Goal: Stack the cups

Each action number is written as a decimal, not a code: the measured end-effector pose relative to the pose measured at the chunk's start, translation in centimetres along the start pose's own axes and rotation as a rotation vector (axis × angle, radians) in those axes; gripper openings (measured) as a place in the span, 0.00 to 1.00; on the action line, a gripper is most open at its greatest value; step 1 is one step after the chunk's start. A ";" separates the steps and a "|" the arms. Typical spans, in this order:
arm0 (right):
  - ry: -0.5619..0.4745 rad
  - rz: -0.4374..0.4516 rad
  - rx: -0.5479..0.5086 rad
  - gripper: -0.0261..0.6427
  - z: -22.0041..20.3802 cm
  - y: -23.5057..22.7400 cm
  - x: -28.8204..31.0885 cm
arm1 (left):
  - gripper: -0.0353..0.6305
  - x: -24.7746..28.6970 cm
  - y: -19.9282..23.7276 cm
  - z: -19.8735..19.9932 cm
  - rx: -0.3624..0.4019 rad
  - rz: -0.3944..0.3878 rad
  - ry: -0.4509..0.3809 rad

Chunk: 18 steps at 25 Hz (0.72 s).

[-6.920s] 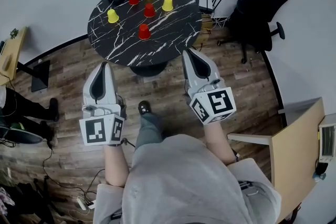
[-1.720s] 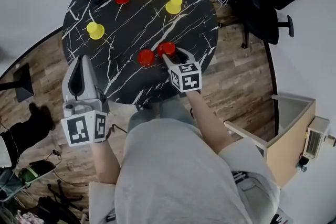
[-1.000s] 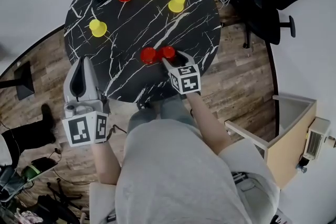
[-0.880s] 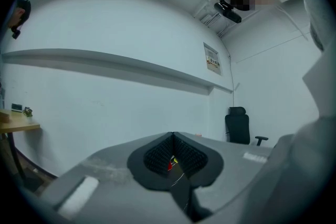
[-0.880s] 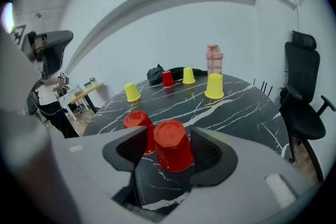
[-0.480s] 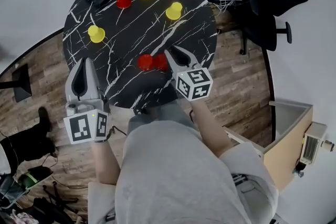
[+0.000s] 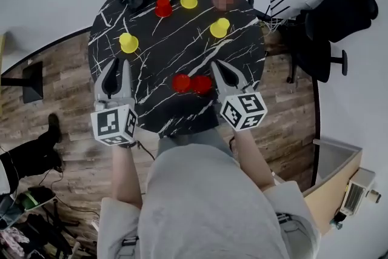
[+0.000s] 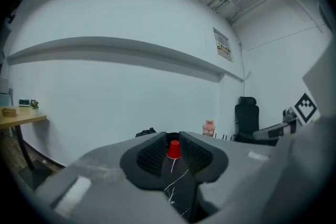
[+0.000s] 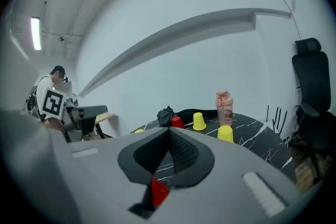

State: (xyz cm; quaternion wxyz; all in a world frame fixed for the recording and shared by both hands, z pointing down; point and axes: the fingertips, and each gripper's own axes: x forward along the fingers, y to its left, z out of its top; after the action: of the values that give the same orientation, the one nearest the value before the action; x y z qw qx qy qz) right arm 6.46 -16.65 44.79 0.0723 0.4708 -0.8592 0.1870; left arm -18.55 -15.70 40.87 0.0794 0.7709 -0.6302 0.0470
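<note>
Jaws of the right gripper [image 7: 218, 65] are pressed together and empty, just right of a red cup [image 7: 202, 84] standing upside down against a second red cup [image 7: 181, 83] near the worktop's [image 7: 157, 51] front edge. Left gripper [image 7: 118, 62] jaws have just been opening and are slightly apart, with nothing between them. Yellow cups [image 7: 219, 27] stand farther back.

free: table [image 7: 176, 39] middle | obstacle: red cups [image 7: 182, 83] side by side, near edge
</note>
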 end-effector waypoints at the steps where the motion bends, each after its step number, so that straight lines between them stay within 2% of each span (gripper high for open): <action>1: -0.007 0.001 0.004 0.04 0.4 -0.2 -0.1 | 0.18 0.7 0.3 -0.8 -0.003 0.004 0.019; 7: -0.024 0.004 0.038 0.04 1.9 -1.3 -0.3 | 0.34 5.2 2.2 -6.0 -0.008 0.005 0.160; 12: -0.017 -0.014 0.041 0.04 2.2 -2.4 -0.3 | 0.44 8.4 4.8 -10.2 -0.037 0.066 0.250; 18: -0.006 -0.038 0.044 0.04 2.2 -3.4 -0.5 | 0.47 11.5 6.8 -14.3 -0.016 0.115 0.347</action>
State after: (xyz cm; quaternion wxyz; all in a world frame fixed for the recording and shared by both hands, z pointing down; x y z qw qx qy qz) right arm 9.65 -18.81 43.44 0.0628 0.4889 -0.8461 0.2029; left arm -22.52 -25.53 57.33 0.1905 0.7131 -0.6506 0.1788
